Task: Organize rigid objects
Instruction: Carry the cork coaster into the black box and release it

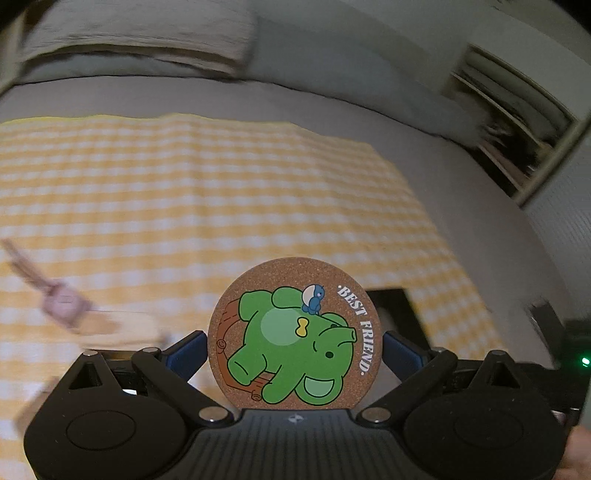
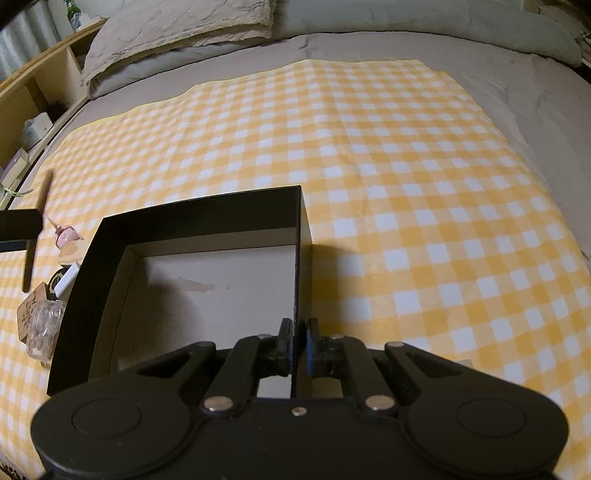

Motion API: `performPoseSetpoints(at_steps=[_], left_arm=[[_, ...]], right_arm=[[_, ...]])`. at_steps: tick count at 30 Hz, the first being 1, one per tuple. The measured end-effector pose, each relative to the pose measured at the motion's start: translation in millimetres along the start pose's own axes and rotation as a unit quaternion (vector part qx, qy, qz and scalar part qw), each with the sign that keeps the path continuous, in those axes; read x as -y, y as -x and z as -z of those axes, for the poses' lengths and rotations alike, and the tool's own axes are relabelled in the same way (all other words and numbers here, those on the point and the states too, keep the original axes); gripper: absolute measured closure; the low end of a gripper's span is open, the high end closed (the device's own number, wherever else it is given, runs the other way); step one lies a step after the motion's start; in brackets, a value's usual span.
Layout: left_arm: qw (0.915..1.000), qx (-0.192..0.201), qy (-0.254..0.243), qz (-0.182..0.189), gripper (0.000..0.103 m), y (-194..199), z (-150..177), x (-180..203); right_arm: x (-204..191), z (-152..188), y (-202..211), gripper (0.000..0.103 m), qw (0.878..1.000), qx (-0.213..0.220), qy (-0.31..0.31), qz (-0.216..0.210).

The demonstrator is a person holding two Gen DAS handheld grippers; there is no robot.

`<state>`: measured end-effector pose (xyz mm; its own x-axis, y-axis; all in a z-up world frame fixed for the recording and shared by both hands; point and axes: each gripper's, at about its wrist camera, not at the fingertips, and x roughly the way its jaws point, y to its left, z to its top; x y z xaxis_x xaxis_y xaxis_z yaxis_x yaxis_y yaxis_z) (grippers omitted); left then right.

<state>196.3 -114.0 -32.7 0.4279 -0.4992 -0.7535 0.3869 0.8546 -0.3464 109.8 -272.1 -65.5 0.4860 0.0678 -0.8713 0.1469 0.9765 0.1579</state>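
Note:
My left gripper (image 1: 293, 350) is shut on a round cork coaster (image 1: 293, 332) printed with a green elephant and the words BEST FRIEND. It holds the coaster upright above the yellow checked cloth (image 1: 221, 206). My right gripper (image 2: 299, 332) is shut on the right wall of an open black box (image 2: 199, 229) that stands on the cloth (image 2: 424, 192). The box's pale floor shows nothing on it. A corner of the box (image 1: 391, 306) shows behind the coaster.
Left of the box lie a pink bell-shaped trinket on a stick (image 2: 65, 234), a white bar on a dark disc (image 2: 64, 282) and a clear glass bottle (image 2: 44, 328). The pink trinket (image 1: 62, 304) is blurred in the left wrist view. Pillows (image 2: 177, 26) and wooden shelving (image 2: 33, 107) border the bed.

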Motion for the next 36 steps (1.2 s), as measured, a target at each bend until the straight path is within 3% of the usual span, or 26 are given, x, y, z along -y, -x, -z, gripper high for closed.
performPoseSetpoints(at_steps=[8, 14, 25, 36], left_arm=[[0.9962, -0.069, -0.047, 0.024, 0.004, -49.5, 7.3, 55.6], [0.9937, -0.106, -0.03, 0.019, 0.004, -89.4, 6.6, 57.1], [0.9942, -0.107, -0.004, -0.007, 0.004, -118.2, 2.8, 59.6], [0.9945, -0.104, 0.012, -0.004, 0.0, -126.9, 0.3, 57.8]], right_arm=[[-2.0, -0.9, -0.8, 0.095, 1.0, -0.002, 0.003, 0.0], [-1.5, -1.5, -1.5, 0.095, 1.0, -0.003, 0.006, -0.001], [-2.4, -1.0, -2.7, 0.095, 1.0, -0.003, 0.009, -0.006], [0.0, -0.4, -4.2, 0.095, 1.0, -0.004, 0.01, -0.017]])
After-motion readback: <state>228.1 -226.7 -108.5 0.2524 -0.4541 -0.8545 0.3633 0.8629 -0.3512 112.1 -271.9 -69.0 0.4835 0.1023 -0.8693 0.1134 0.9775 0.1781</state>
